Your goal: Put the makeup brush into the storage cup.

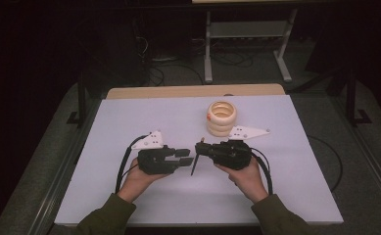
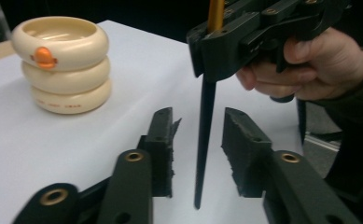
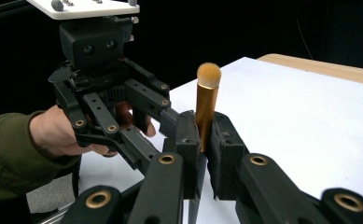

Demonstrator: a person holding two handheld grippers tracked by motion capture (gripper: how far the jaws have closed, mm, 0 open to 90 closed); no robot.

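A white rectangular table top [image 1: 129, 196] spreads beneath both grippers. On it, beyond the jaws and well apart from them, stands a stack of three cream-coloured plastic rings [image 1: 221, 118]; the top ring carries a small orange knob [image 2: 44, 55] on its outer side. The hollow at the stack's centre shows only its pale inner wall; whether anything lies lower down cannot be told.

The left gripper [image 1: 184, 156], black with a grey three-cornered plate on top, sits in the person's left hand [image 1: 138, 180] and points toward the right gripper [image 1: 200, 149], which the right hand [image 1: 248, 177] holds level opposite it.

The right gripper's jaws are clamped on a slim makeup brush with a gold metal ferrule, a tan bristle tip and a long black tapering handle [image 3: 207, 109]. The ferrule stands between the pads, bristles rising above them, and the handle hangs below, its point just above the table.

The left gripper's jaws stand parted, one on each side of that black handle [image 2: 203, 140], with a visible gap between each pad and the handle, so they grip nothing.
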